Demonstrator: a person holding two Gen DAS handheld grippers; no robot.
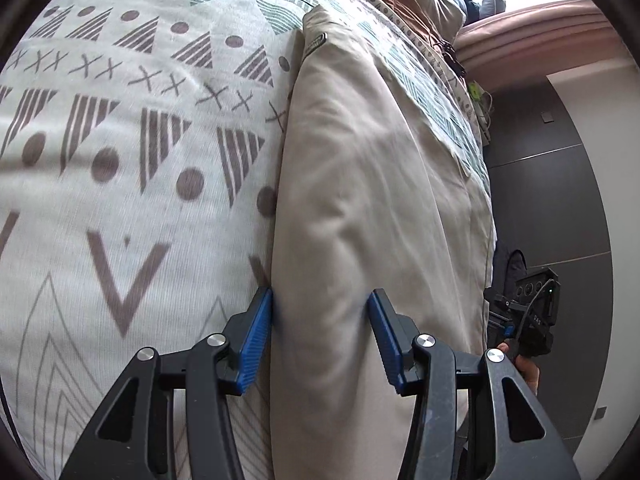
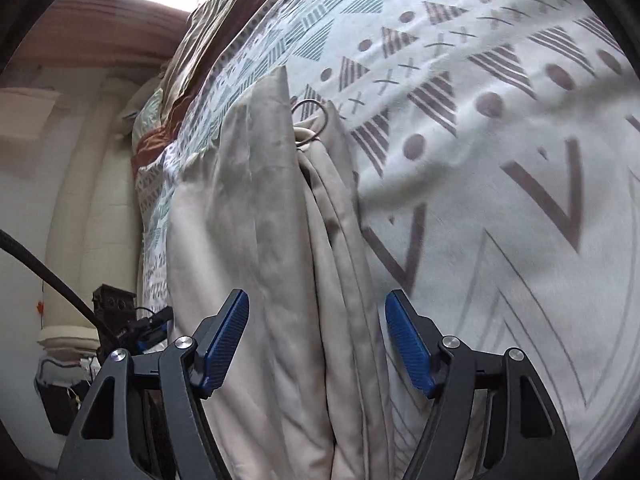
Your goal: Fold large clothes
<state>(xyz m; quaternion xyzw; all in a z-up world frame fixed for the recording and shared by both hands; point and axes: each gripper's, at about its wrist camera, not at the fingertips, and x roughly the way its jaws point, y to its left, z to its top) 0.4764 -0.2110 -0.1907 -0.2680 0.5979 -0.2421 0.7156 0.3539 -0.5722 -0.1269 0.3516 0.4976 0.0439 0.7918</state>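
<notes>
A large beige cloth [image 1: 360, 168] lies folded into a long strip on the patterned bedspread [image 1: 120, 160]. My left gripper [image 1: 320, 304] is open, its blue pads on either side of a fold of the cloth's near end. In the right wrist view the same beige cloth [image 2: 260, 220] shows several layered folds and a metal eyelet ring [image 2: 312, 120] near its far end. My right gripper [image 2: 316, 308] is open over the cloth's near end, the folds lying between its pads.
The bedspread [image 2: 500, 160] with triangles and dots covers the bed. A brown quilt [image 1: 400, 4] lies at the bed's far end. The bed edge drops to a dark floor [image 1: 552, 208]. The other gripper's body [image 1: 528, 312] shows beside the bed.
</notes>
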